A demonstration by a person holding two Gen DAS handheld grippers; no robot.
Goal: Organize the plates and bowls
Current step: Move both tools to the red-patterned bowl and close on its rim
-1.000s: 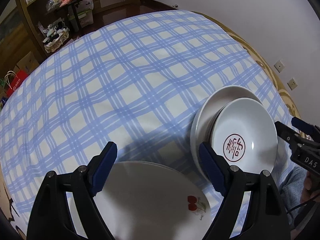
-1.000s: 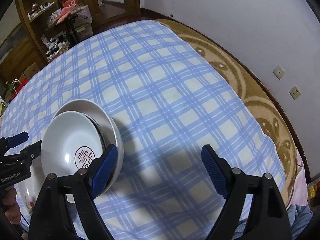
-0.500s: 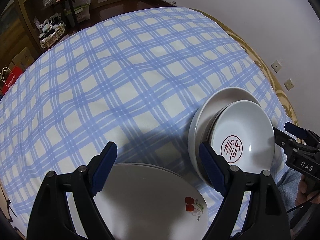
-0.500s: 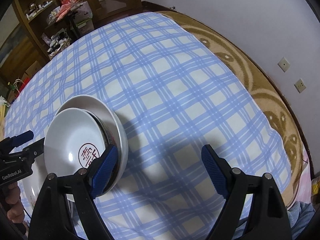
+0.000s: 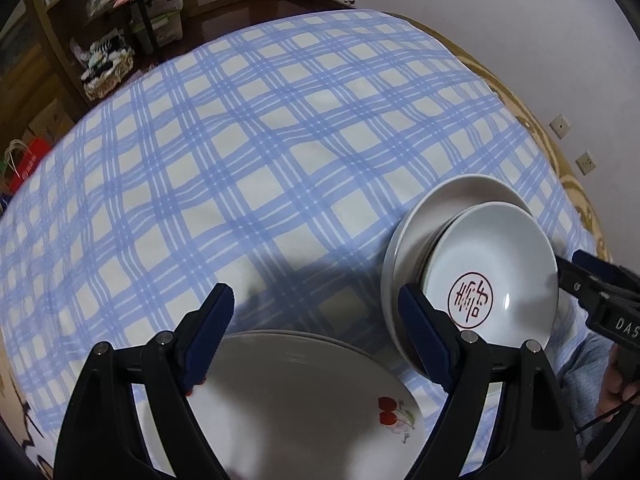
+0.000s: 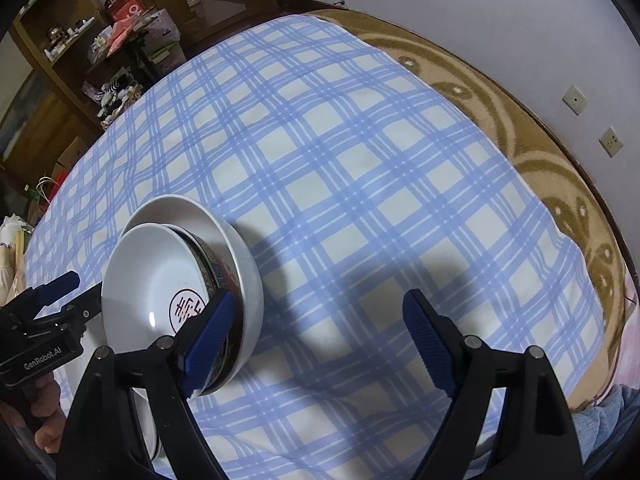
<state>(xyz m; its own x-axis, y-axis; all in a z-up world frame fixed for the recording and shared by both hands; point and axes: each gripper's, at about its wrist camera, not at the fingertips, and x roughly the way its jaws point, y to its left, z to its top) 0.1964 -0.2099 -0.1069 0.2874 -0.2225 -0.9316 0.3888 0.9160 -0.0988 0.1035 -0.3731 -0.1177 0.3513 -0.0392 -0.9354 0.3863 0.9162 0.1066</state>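
A stack of nested bowls stands on the checked cloth: a white bowl with a red seal mark (image 5: pixel 490 276) on top, inside a patterned bowl (image 6: pixel 218 276) and a larger white bowl (image 5: pixel 448 200). The stack also shows in the right wrist view (image 6: pixel 160 272). A stack of flat white plates, the top one with a cherry print (image 5: pixel 304 404), lies just under my left gripper (image 5: pixel 316 328), which is open and empty. My right gripper (image 6: pixel 316 332) is open and empty to the right of the bowls, its left finger (image 6: pixel 208 332) in front of their rim.
The blue-and-white checked cloth (image 5: pixel 260 160) covers a round table with a brown patterned underlay (image 6: pixel 560 184) at its right edge. A white wall with sockets (image 6: pixel 574 100) is close on the right. Wooden shelves with clutter (image 6: pixel 100 40) stand beyond the far edge.
Both grippers drifted slightly; the views shifted a little. The bowls and plates have not moved, and both grippers stay open.
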